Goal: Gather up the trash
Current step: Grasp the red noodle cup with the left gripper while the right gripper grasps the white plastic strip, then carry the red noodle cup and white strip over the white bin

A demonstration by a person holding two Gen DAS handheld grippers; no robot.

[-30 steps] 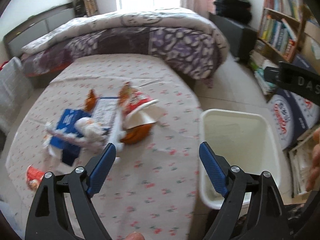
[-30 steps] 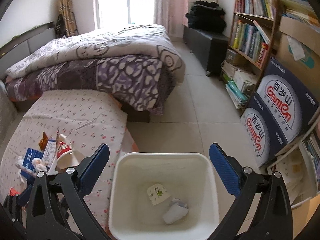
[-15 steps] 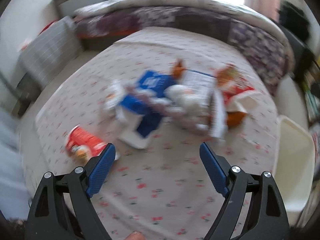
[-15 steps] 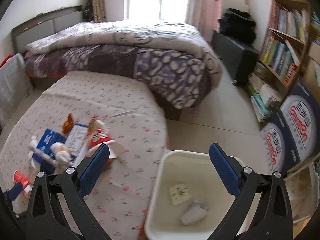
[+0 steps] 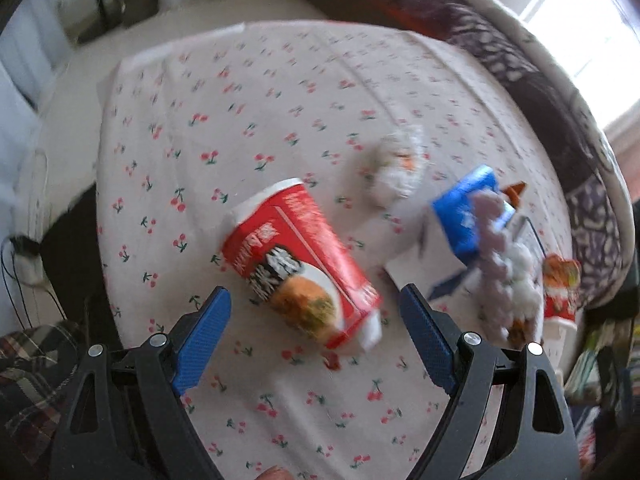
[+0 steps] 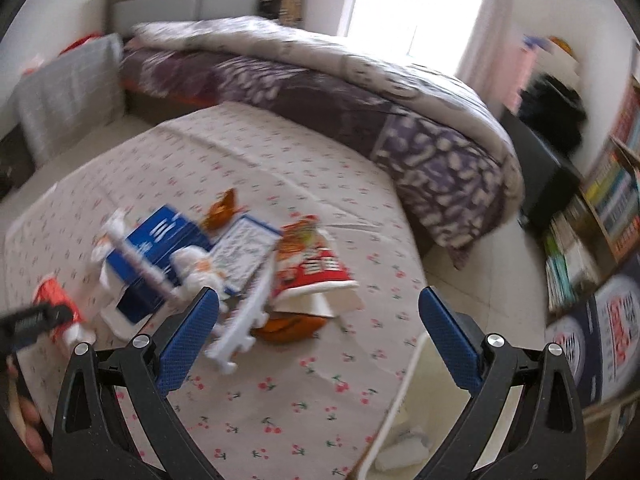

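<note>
Your left gripper point(image 5: 314, 312) hangs wide open and empty above a red noodle cup point(image 5: 298, 262) lying on its side on the cherry-print sheet point(image 5: 240, 112), low centre in the left wrist view; crumpled white paper point(image 5: 398, 170) and a blue carton point(image 5: 466, 214) lie to its right. Your right gripper point(image 6: 318, 322) is also spread wide, holding nothing, over a heap of wrappers with a red snack bag point(image 6: 310, 262) at mid-frame. The white bin's rim point(image 6: 400, 392) shows at lower right.
</note>
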